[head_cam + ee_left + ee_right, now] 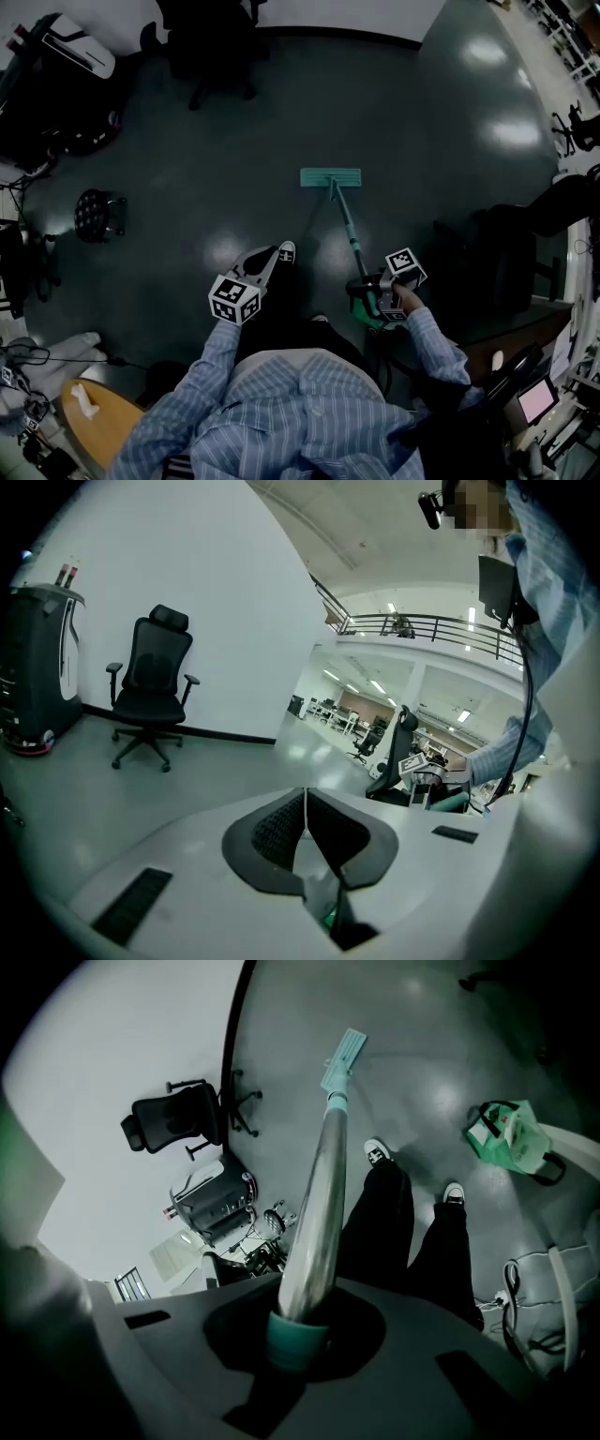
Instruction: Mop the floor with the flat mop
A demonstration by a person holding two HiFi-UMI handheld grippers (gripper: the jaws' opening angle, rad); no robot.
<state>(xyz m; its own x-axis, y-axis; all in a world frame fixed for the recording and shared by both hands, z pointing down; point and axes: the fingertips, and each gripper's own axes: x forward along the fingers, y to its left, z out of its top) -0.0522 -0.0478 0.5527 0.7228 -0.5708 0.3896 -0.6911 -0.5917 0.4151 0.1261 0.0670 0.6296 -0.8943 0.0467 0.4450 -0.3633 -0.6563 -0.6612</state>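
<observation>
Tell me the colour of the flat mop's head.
The mop head is teal green, clearest in the head view.

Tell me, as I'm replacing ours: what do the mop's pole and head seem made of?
Pole: polished metal, likely, given the bright streaks running along it. Collar at its end: matte teal plastic, apparently. Mop head: flat teal, possibly cloth-covered; too small to tell.
</observation>
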